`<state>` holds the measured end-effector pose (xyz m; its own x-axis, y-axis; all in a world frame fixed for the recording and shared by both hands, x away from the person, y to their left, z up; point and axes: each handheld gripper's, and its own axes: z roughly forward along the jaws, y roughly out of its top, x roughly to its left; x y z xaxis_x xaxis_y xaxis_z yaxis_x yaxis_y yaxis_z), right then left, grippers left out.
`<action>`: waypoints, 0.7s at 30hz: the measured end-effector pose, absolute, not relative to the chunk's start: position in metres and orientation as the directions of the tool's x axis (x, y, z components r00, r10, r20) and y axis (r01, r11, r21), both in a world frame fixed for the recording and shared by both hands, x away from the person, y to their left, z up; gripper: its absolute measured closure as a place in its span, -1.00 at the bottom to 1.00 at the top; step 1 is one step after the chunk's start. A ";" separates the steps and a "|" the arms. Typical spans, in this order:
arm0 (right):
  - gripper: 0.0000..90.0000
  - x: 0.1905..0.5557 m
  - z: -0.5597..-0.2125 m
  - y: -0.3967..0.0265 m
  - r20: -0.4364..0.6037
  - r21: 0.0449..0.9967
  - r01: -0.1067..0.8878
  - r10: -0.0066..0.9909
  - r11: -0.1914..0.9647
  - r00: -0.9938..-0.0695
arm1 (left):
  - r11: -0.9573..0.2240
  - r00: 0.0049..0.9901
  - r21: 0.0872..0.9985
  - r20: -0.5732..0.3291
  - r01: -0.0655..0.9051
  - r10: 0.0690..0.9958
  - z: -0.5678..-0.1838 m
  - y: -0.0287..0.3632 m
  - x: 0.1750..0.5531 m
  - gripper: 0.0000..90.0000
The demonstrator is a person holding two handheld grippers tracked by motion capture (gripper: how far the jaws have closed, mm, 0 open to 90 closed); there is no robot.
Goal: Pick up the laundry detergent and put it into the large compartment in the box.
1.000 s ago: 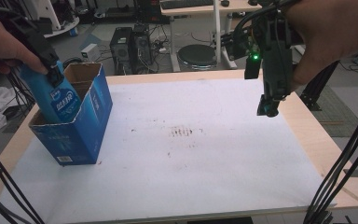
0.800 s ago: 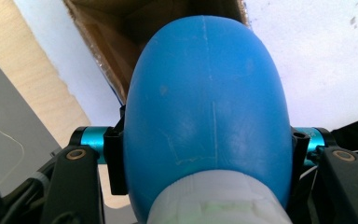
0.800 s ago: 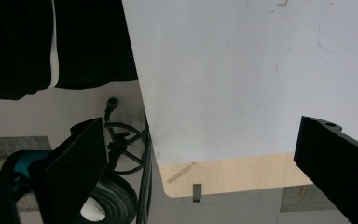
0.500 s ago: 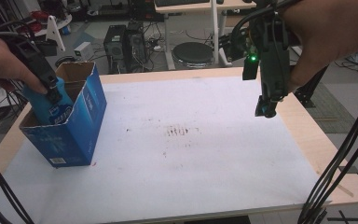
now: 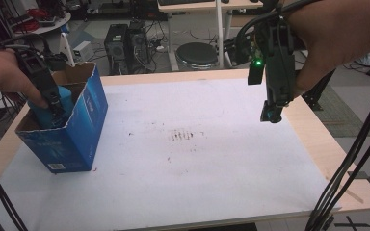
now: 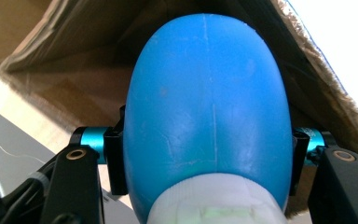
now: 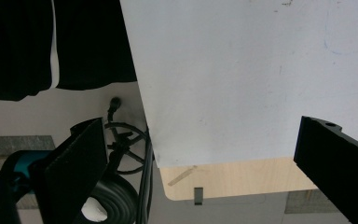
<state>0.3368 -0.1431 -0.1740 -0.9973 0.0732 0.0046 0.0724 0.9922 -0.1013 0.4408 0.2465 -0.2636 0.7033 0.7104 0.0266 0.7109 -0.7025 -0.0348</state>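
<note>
While left gripper [image 5: 53,103] pinches blue bottle [image 6: 207,112] between jaws, already inside blue box [image 5: 84,130], we lower straight, clear of cardboard walls beside jaws. Right gripper [image 5: 271,113] jaws spread, empty.

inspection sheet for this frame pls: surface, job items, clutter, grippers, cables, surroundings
Surface: white table top with pale wood edges, faint dark scuff marks near the middle.
Job's things: blue bottle partly down inside the open blue cardboard box at the table's left.
Clutter: nothing seen.
Grippers: left gripper shut on the blue bottle, inside the box; right gripper open, empty, held above the table's right side.
Cables: black cables hang at the right edge, more at the lower left.
Surroundings: computer towers, round stool behind the table.
</note>
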 end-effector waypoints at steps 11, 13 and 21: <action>-0.96 0.336 -0.175 -0.144 0.005 -0.101 0.077 0.078 0.992 -0.997 | -0.804 0.806 -0.060 0.023 0.592 0.591 -0.281 0.240 0.437 -0.15; -0.96 0.335 -0.176 -0.144 0.006 -0.102 0.077 0.078 0.992 -0.997 | -0.813 0.815 -0.060 0.019 0.579 0.579 -0.284 0.241 0.438 -0.15; -0.96 0.334 -0.177 -0.147 0.006 -0.099 0.079 0.080 0.992 -0.997 | -0.803 0.803 -0.015 0.008 0.595 0.595 -0.290 0.246 0.441 -0.16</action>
<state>0.3343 -0.1474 -0.1771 -0.9968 0.0799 0.0060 0.0790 0.9920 -0.0988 0.4415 0.2460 -0.2896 0.8034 0.5954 0.0079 0.5955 -0.8032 -0.0154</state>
